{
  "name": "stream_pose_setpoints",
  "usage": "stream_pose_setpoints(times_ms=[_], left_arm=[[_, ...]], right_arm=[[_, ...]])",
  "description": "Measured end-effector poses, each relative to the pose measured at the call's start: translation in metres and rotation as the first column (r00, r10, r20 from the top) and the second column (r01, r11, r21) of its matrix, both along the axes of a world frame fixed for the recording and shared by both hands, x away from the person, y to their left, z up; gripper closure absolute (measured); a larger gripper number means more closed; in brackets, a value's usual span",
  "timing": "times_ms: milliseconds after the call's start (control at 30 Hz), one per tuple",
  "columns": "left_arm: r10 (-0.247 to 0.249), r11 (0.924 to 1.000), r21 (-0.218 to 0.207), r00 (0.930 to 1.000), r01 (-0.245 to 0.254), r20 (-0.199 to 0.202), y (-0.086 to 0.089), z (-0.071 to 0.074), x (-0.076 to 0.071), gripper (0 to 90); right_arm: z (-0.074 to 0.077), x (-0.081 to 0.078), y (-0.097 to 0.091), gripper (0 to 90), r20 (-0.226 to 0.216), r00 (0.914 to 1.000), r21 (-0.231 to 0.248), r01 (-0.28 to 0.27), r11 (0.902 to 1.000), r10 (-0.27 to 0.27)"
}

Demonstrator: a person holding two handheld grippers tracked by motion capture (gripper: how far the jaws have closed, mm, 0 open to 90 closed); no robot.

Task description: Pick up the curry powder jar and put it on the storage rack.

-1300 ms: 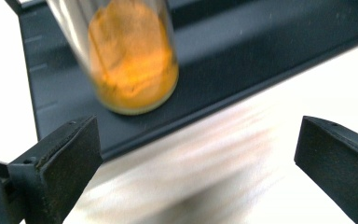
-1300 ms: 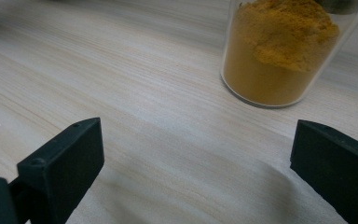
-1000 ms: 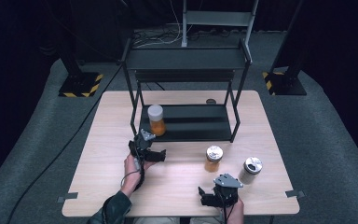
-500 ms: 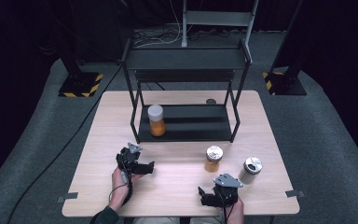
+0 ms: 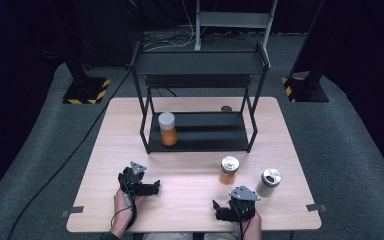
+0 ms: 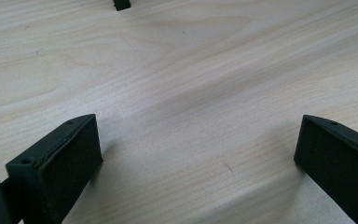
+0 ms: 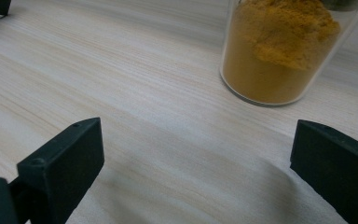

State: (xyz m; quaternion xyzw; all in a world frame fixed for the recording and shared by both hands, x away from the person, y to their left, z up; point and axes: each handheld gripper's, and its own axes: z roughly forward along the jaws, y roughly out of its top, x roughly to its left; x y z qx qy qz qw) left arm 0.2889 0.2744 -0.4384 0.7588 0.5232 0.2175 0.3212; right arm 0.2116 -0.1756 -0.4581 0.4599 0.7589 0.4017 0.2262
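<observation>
Left tool (image 5: 152, 188) drew back; three jars: one (image 5: 168, 129) shelved, two (image 5: 229, 170) loose.

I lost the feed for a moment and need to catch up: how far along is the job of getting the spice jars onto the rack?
One white-capped jar of orange powder already stands on the rack's lower shelf. Nothing is in hand: the left gripper and right gripper both sit open over bare table. Left to move, it seems: the orange-powder jar just ahead of the right gripper, and the pale jar beside it.
</observation>
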Motion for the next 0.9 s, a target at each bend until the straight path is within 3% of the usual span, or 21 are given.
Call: stream_pose_setpoints(times_ms=[400, 900], left_arm=[[-0.036, 0.9993, -0.002, 0.9993, 0.036, 0.01, 0.0087, -0.0019, -0.0041, 0.2], [-0.041, 0.9992, -0.002, 0.9991, 0.041, 0.01, 0.0092, -0.002, -0.0036, 0.2]], right_arm=[[0.0001, -0.0001, 0.0007, 1.9, 0.0, 1.0, -0.003, 0.002, 1.0, -0.002], [0.0015, 0.0026, 0.0004, 1.8, -0.015, 0.9999, -0.002, 0.002, 1.0, -0.002]])
